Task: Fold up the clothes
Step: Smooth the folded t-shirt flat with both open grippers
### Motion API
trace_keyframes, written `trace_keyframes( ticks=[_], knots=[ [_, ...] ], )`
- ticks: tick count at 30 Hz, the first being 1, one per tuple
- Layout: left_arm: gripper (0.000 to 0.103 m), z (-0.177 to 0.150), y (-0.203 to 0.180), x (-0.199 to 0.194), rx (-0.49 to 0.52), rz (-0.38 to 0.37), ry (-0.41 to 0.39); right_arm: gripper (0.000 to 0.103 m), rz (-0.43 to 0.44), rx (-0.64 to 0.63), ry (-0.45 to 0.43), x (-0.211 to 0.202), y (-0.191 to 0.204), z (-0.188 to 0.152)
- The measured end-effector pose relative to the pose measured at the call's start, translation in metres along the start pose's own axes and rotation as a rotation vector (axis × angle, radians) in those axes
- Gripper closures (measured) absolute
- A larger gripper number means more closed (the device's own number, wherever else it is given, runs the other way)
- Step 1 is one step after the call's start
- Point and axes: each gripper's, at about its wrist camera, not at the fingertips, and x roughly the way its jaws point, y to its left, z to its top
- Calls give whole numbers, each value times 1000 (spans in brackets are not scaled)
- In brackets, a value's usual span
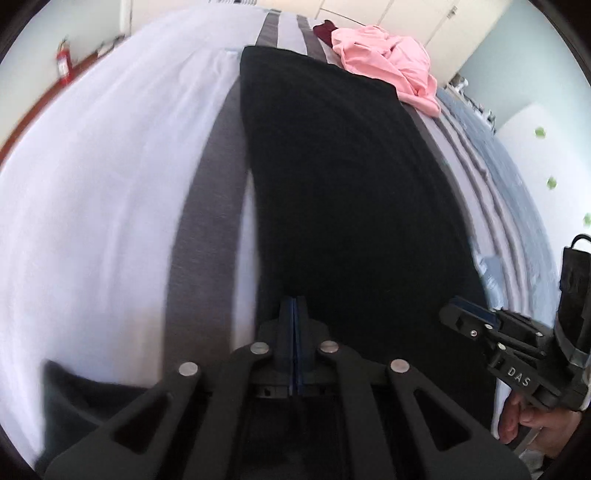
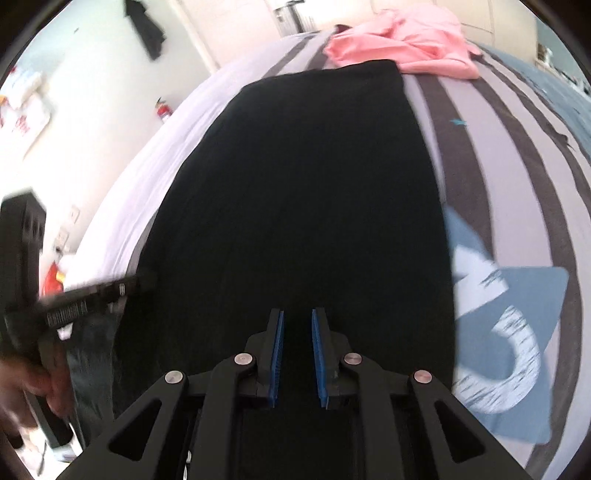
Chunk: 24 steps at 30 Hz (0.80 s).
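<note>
A long black garment point(image 1: 332, 166) point(image 2: 303, 166) lies lengthwise on the bed. My left gripper point(image 1: 294, 302) is shut at the garment's near left edge. In the right wrist view the left gripper point(image 2: 147, 282) meets that edge, and dark cloth point(image 2: 92, 350) hangs beneath it. My right gripper point(image 2: 298, 314) sits over the garment's near end, its blue pads point(image 2: 319, 354) a narrow gap apart with black fabric filling the gap. In the left wrist view the right gripper point(image 1: 448, 314) touches the garment's right edge, with a hand point(image 1: 517, 421) on its grip.
A crumpled pink garment point(image 1: 388, 62) point(image 2: 406, 44) lies at the far end, beside a dark red item point(image 1: 325, 31). The bed cover has grey stripes point(image 2: 480, 184), a white part point(image 1: 92, 184) and a blue printed patch point(image 2: 517, 332). A fire extinguisher point(image 1: 63, 59) stands by the wall.
</note>
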Motion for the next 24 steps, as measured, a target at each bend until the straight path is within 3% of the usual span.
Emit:
trace_keyframes(
  ticks=[5,7,11,15,19,24],
  knots=[
    [101,1,17,-11,-54,82,-10,87,-27,-1,-24,0,7,-3],
    [101,3,17,-30,-83,71,-58,87,-38,-1,-24,-7,5,-2],
    [101,-3,-20,-48,13,3,-99,87,-48,-22,-39,-23,-2,-1],
    [101,-12,-47,-30,90,-38,-57,87,-32,-49,-31,-30,-2,-8],
    [101,-38,-36,-15,64,20,-6,87,-44,-117,3,-19,0,-30],
    [101,-50,-28,-16,69,9,-12,87,-43,-131,-9,-19,-3,-44]
  ],
)
